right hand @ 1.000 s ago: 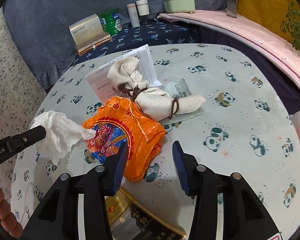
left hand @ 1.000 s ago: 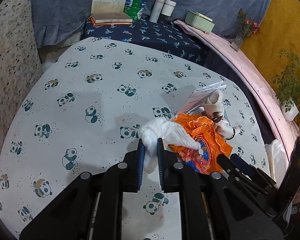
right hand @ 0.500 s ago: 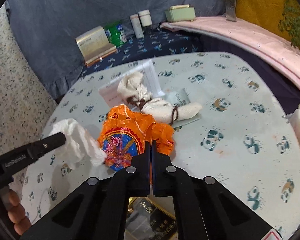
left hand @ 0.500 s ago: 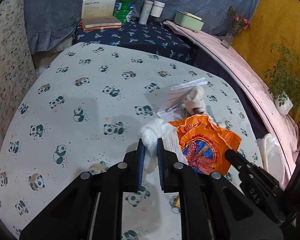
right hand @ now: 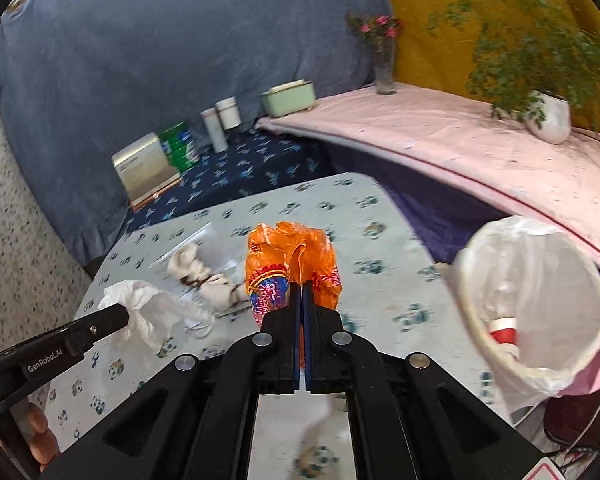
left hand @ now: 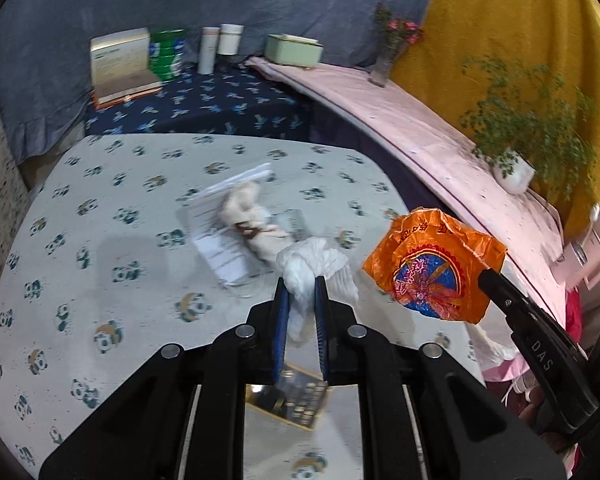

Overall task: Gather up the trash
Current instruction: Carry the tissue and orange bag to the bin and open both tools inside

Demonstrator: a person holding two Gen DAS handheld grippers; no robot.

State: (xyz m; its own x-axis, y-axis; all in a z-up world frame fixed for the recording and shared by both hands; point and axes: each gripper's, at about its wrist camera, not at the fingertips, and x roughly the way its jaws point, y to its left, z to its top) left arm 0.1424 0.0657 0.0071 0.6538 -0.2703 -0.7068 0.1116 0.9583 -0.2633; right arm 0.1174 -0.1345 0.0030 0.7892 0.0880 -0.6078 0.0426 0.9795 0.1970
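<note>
Both grippers clamped: left gripper (left hand: 300,300) on tissue (left hand: 314,264), right gripper (right hand: 301,300) on orange wrapper (right hand: 292,268); thin pinch may slip short of bin (right hand: 540,300).

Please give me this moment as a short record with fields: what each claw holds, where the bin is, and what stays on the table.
left claw: shut on white tissue
right claw: shut on orange wrapper, lifted off the table
trash bin: white-lined, beside the table's right edge, some trash inside
panda tablecloth: cloth bundle lies on papers
</note>
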